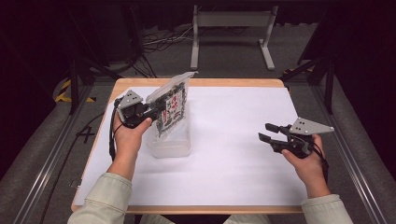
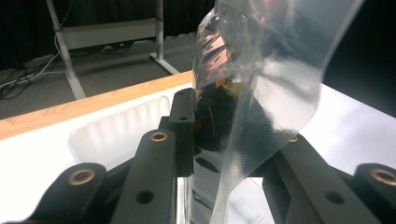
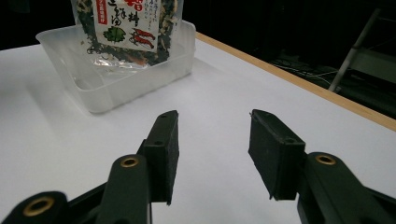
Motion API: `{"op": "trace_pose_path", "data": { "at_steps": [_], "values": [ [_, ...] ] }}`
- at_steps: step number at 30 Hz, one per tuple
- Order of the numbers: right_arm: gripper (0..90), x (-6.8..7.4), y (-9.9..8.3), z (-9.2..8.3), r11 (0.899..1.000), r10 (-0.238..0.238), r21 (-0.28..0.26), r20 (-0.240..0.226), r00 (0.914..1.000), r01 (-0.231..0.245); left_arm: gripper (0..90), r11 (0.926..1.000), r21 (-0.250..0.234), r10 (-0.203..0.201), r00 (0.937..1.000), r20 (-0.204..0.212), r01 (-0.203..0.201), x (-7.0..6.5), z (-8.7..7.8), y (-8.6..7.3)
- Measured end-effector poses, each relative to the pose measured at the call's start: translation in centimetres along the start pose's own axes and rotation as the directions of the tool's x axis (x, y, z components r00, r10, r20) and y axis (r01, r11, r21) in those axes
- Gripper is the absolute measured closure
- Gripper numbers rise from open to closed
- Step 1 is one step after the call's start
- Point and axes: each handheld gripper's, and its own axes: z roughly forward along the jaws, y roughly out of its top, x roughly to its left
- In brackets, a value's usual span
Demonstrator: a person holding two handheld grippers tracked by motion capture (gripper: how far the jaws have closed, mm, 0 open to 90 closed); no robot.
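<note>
The white sheet (image 1: 233,154) lies bare across the middle and right of the table (image 1: 201,82) — open passage there for a hand. The right gripper (image 3: 212,154) hovers with nothing between its parted jaws. On the left stands the clear tub (image 1: 170,142), its walls blocking low approach; the snack bag (image 1: 170,105) rises tilted out of it, clamped by the left gripper (image 1: 156,109) — crowding the space above.
</note>
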Motion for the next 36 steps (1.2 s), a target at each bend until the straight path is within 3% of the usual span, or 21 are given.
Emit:
{"op": "trace_pose_path", "data": {
  "at_steps": [5, 10, 19, 30, 32, 36],
  "values": [
    [53.4, 0.0, 0.0, 0.2, 1.0, -0.002, 0.002, -0.001, 1.0, 0.002, 72.1, 0.9999, 0.012, -0.002, 1.0, -0.001, 0.002, 0.1, -0.2, -0.2],
    [52.7, 0.0, -0.1, 0.4, 1.0, 0.003, 0.011, -0.002, 1.0, -0.003, 71.9, 0.9987, 0.007, -0.05, 0.9988, 0.0, 0.05, 0.8, -0.4, -0.6],
    [51.5, -0.1, -0.3, 0.6, 1.0, 0.012, 0.017, 0.001, 0.9999, -0.012, 71.3, 0.9962, 0.008, -0.086, 0.9962, -0.01, 0.086, 1.7, -0.5, -0.9],
    [51.0, -0.3, -0.3, 0.5, 1.0, 0.015, 0.012, 0.004, 0.9999, -0.015, 70.5, 0.9951, 0.014, -0.097, 0.9949, -0.028, 0.098, 1.4, -0.4, -0.4],
    [51.0, -0.3, -0.3, 0.5, 1.0, 0.017, 0.011, 0.003, 0.9999, -0.017, 69.5, 0.9952, 0.021, -0.095, 0.9949, -0.032, 0.096, 1.2, -0.4, -0.3],
    [51.0, -0.4, -0.3, 0.5, 1.0, 0.017, 0.01, 0.003, 0.9999, -0.017, 55.9, 0.9955, -0.005, -0.095, 0.995, -0.03, 0.095, 0.8, -0.5, 0.0]
  ]
}}
